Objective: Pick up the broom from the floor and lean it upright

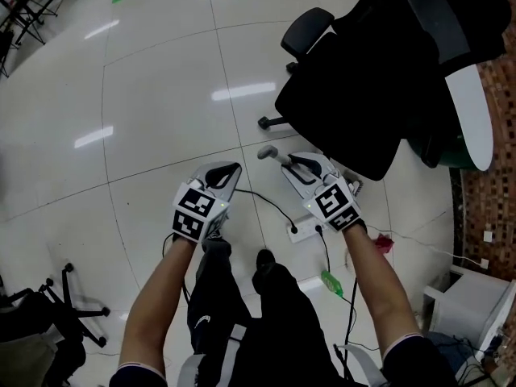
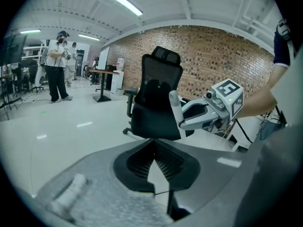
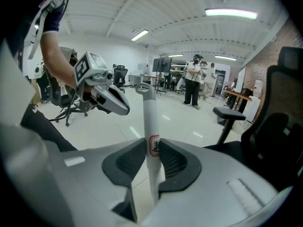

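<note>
- The right gripper [image 3: 154, 148] pinched the white broom handle [image 3: 150, 119] between its pads, near the grey-capped top end.
- The left gripper [image 2: 152, 150] had its pads pressed together on nothing (it hovered just beside the right one).
- The broom's head showed in no view, so I could not tell whether it was clear of the floor [image 1: 161, 95].
- The pickup looked done and the leaning not yet begun. The next move called for a steady support; the black office chair [image 1: 363, 95] stood near, though its castors might roll.
- A red-bordered sticker [image 3: 155, 145] on the handle, right at the pads, carried one dark character that I could not read. The marker cubes [image 1: 196, 210] bore only black-and-white squares.
</note>
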`<state>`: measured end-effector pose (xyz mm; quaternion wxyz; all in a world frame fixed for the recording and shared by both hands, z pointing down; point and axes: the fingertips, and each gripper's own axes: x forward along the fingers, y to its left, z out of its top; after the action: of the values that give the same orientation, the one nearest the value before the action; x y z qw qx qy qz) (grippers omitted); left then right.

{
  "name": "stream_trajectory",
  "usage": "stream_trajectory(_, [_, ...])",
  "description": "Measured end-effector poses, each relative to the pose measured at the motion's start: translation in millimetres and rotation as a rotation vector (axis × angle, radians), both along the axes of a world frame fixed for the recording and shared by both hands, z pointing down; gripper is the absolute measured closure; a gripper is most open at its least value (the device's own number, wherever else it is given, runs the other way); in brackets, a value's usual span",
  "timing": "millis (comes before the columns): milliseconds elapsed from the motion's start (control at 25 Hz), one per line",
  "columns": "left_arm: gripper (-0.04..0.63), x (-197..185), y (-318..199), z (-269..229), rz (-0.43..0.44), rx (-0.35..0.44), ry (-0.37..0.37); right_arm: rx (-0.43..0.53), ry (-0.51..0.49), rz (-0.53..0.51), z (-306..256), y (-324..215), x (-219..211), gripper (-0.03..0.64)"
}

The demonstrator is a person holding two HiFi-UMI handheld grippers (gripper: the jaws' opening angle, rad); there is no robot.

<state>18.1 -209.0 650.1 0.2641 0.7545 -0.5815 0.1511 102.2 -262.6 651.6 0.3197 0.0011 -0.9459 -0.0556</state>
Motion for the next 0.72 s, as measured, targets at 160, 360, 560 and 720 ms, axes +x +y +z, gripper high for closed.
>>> stream_trajectory(160, [0.594,53.5,-3.6,-37.1,0.065,0.017,0.001,0.055,-0.018,0.094,-52.7,-24.6,65.3,0.526])
stream_trajectory(360, [0.594,106.5,-11.8,-68.6,0.134,0.040,-0.014,0.098,-0.040,0.246,-99.8,-51.0,140.3,0.528])
stream_trajectory(560, [0.594,154.6,-30.8,-99.3,0.223,0.088,-0.029,0.162,-0.092,0.468,-140.4,-85.0,222.0,0.528])
stream_trajectory(720, [0.594,181.3,-45.7,-121.9,0.281,0.114,-0.046,0.203,-0.159,0.652,-180.4,-107.0,275.8,0.529])
